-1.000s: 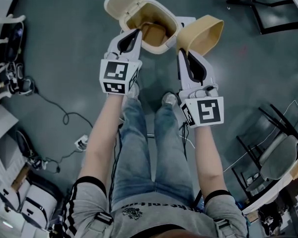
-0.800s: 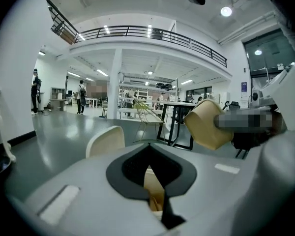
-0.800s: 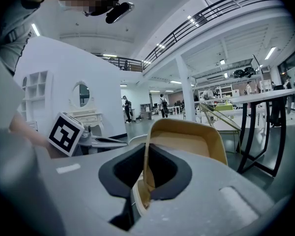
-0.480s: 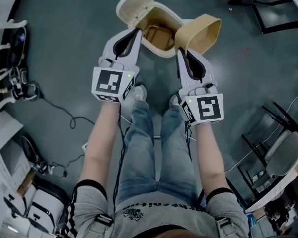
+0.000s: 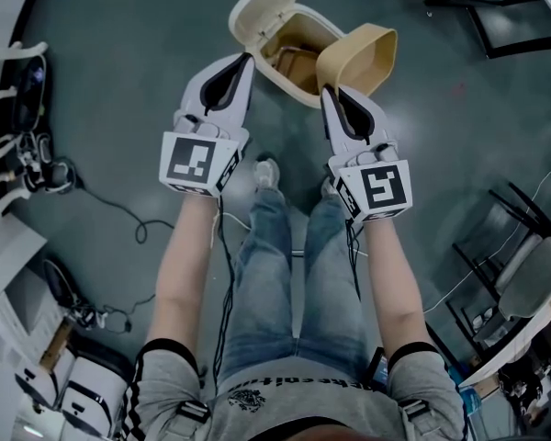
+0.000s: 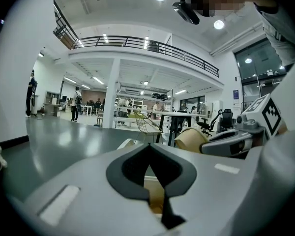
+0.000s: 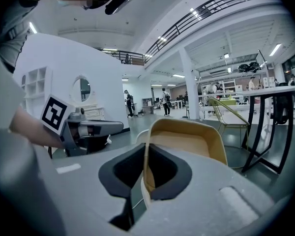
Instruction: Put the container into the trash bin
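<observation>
A cream trash bin [image 5: 305,88] stands on the grey floor with its lid [image 5: 262,3] flipped open and something brown lying inside. My right gripper [image 5: 333,93] is shut on the near wall of a tan, tub-shaped container [image 5: 360,55], held tilted in the air at the bin's right rim. In the right gripper view the container [image 7: 187,141] fills the middle, its wall pinched between the jaws of the right gripper [image 7: 145,173]. My left gripper [image 5: 243,61] is shut on nothing, just left of the bin. In the left gripper view the bin [image 6: 155,193] shows past the left gripper [image 6: 150,160].
The person's legs and shoes [image 5: 267,173] stand right below the bin. Cables [image 5: 119,214] and white equipment [image 5: 9,108] lie at the left. Black chair frames [image 5: 496,12] stand at the upper right, and more chairs [image 5: 514,283] at the right edge.
The container has shifted left, closer over the bin's right rim. The left gripper has drawn back a little from the bin's left rim. Both grippers stay shut.
</observation>
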A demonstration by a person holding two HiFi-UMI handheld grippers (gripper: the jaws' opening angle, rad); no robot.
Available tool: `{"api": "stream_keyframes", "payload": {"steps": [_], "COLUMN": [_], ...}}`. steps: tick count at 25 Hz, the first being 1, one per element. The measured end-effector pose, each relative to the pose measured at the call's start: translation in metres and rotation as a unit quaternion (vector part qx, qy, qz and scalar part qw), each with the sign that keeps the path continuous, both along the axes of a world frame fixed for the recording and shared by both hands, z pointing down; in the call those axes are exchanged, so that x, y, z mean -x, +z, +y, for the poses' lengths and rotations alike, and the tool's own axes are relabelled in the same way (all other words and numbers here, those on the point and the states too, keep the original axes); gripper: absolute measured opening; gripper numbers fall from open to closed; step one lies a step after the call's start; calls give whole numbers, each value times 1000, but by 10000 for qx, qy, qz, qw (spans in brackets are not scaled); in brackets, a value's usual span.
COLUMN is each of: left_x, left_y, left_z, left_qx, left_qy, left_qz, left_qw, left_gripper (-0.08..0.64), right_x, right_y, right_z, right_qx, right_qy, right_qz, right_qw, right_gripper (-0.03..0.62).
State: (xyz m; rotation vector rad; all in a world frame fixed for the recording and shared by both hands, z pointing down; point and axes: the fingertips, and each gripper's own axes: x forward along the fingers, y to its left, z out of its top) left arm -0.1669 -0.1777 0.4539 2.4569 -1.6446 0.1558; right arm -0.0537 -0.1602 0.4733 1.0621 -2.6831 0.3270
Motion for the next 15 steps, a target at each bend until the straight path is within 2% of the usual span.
{"api": "stream_keyframes", "payload": {"steps": [15], "left_x": [27], "left_y": [15], "left_z": [-3], "left_qx": [18], "left_qy": [233], "left_qz": [111], "left_qw": [9997], "left_gripper": [12], "right_x": [31], "right_y": [70], "right_z": [-8], "right_qx": [445], "right_qy": [-262], "right_qz": [610], "right_qw": [9968], "right_gripper": [20]}}
